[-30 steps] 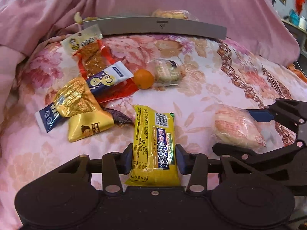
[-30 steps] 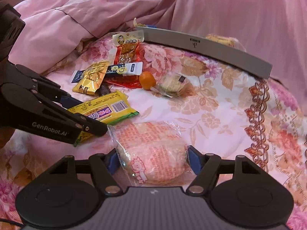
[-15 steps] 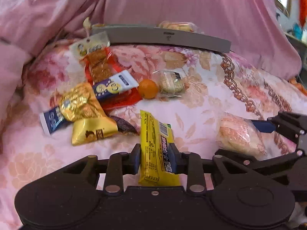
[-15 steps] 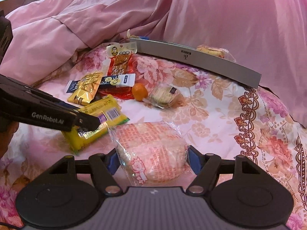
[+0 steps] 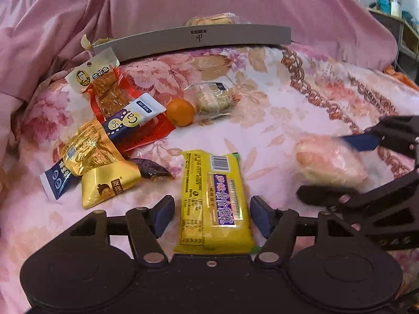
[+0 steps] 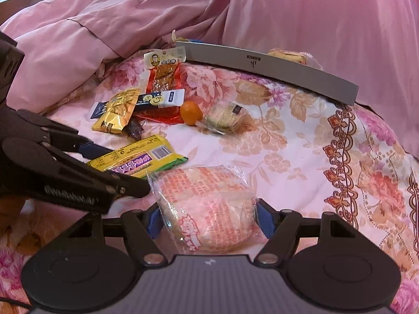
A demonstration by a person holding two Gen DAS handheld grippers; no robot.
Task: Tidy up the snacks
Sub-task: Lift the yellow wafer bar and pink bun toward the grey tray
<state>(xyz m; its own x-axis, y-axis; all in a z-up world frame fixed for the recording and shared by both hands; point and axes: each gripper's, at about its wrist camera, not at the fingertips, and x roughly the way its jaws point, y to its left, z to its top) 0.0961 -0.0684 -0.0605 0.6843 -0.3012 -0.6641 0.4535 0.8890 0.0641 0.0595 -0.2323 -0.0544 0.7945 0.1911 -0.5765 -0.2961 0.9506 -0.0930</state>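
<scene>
Released a moment ago, the flat yellow foil biscuit packet with a purple label and a barcode (image 5: 213, 201) now lies face up on the bed's pink flowered quilt (image 5: 301, 99). Half a second earlier the left hand-held gripper (image 5: 212, 216) was pinching it hard on edge; now its jaws are opening, and the blue pads (image 5: 163, 216) stand clear of the packet on both sides, with the packet between them but untouched.

Just to the right of that hand-held gripper, the right hand-held gripper (image 6: 208, 218) keeps its pads pressed on the sides of a round pale pastry in clear wrap with red printing (image 6: 207, 206), as it did a second ago.

Ahead and to the left of the left hand-held gripper lies a loose pile: a gold foil snack pouch (image 5: 104, 170), a dark blue and white sachet (image 5: 132, 116), a red packet of dried tofu strips (image 5: 104, 89) and a dark purple wrapper (image 5: 152, 170). Straight ahead sit a small orange fruit (image 5: 180, 112) and a clear-wrapped pale cake (image 5: 213, 98). Beyond them is a long grey box edge (image 5: 199, 38), with another wrapped cake (image 5: 212, 19) behind it.

Judging by this, the squeeze on the yellow packet failed or was abandoned, so that snack is not yet sorted and likely needs a fresh grasp, while the pastry seems ready to carry.
</scene>
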